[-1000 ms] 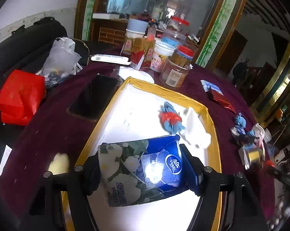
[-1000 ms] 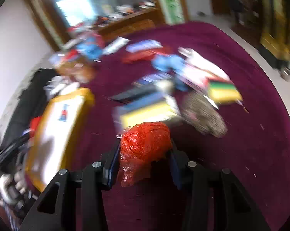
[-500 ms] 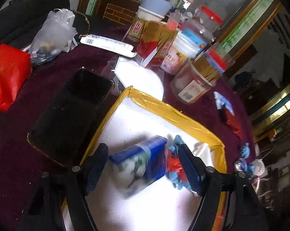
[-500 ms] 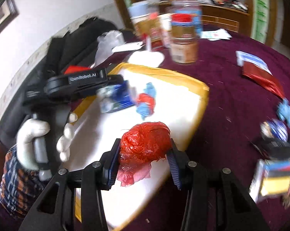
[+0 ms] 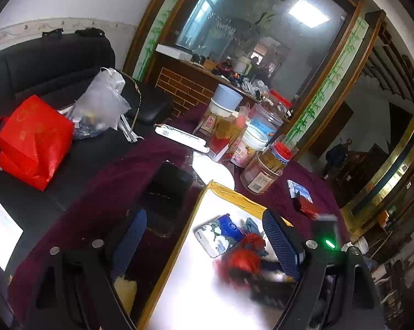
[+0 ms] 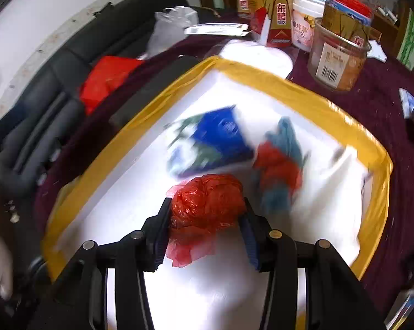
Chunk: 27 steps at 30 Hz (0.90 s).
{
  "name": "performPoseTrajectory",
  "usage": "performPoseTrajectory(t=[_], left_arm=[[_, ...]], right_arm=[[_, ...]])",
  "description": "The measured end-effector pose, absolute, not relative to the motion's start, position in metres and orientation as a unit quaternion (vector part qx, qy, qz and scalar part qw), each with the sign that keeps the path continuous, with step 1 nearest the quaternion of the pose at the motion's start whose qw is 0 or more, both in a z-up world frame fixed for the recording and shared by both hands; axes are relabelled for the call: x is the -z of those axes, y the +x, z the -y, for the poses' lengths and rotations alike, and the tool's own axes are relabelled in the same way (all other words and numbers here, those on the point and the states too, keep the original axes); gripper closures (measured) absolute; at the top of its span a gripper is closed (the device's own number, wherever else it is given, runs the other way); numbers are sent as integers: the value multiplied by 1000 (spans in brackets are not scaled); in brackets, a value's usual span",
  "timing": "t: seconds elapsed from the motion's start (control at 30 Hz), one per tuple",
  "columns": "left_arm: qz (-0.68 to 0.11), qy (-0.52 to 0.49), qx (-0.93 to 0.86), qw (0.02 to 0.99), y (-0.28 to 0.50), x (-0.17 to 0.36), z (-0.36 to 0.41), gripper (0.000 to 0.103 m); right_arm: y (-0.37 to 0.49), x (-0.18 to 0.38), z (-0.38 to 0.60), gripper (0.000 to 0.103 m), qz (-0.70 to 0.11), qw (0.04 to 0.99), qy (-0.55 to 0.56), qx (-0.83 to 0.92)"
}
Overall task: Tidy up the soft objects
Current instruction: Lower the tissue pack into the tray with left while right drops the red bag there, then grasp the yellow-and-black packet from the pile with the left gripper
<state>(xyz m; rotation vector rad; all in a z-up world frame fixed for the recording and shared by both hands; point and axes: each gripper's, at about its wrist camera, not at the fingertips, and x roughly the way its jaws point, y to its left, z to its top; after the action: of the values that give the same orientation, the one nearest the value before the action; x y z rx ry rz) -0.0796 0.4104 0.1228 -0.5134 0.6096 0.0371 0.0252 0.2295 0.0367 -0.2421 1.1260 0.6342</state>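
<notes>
A round table (image 5: 102, 189) with a dark purple cloth stands before a large framed mirror (image 5: 251, 33), and a black sofa (image 5: 41, 63) is behind it. On the table lies a white tray (image 6: 297, 96) with a yellow rim. Beyond the tray stand jars (image 5: 264, 170), cartons (image 6: 278, 19) and a white tub (image 5: 251, 144); a black phone (image 5: 165, 192) lies just beside the tray's left rim. A red bag (image 5: 33, 140) and a clear bag (image 5: 99, 107) rest on the sofa.

Inside the tray lie a blue tissue pack (image 6: 215, 143) and, touching it, a blue and red cloth bundle (image 6: 278, 170); both are blurred.

The left gripper (image 5: 204, 242) hangs above the tray's left rim, its jaws are opening, and nothing is pressed between them; the tissue pack lies on the tray beyond the fingers.

The right gripper (image 6: 207, 220) is over the tray and pinches a crumpled red plastic bag (image 6: 207, 200) between both pads.
</notes>
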Motion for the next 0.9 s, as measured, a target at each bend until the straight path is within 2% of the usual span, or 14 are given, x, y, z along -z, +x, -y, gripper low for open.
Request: performPoseTrajectory(t=[0.17, 0.23, 0.43, 0.6, 0.8, 0.9], left_arm=[[-289, -240, -16, 927, -88, -126, -403, 14], [-287, -234, -16, 929, -90, -128, -398, 13], [-290, -237, 3, 927, -95, -129, -380, 12], [-303, -206, 52, 929, -97, -132, -333, 12], [-317, -193, 109, 922, -97, -135, -269, 12], [-328, -178, 127, 919, -100, -133, -238, 12]], right_arm=[[41, -47, -232, 47, -500, 810, -99, -290], [36, -65, -220, 35, -485, 817, -72, -302], [2, -124, -143, 33, -432, 852, -13, -294], [-38, -158, -32, 25, -380, 900, 14, -215], [-40, -127, 94, 24, -417, 898, 79, -115], [-29, -99, 117, 25, -438, 884, 110, -118]])
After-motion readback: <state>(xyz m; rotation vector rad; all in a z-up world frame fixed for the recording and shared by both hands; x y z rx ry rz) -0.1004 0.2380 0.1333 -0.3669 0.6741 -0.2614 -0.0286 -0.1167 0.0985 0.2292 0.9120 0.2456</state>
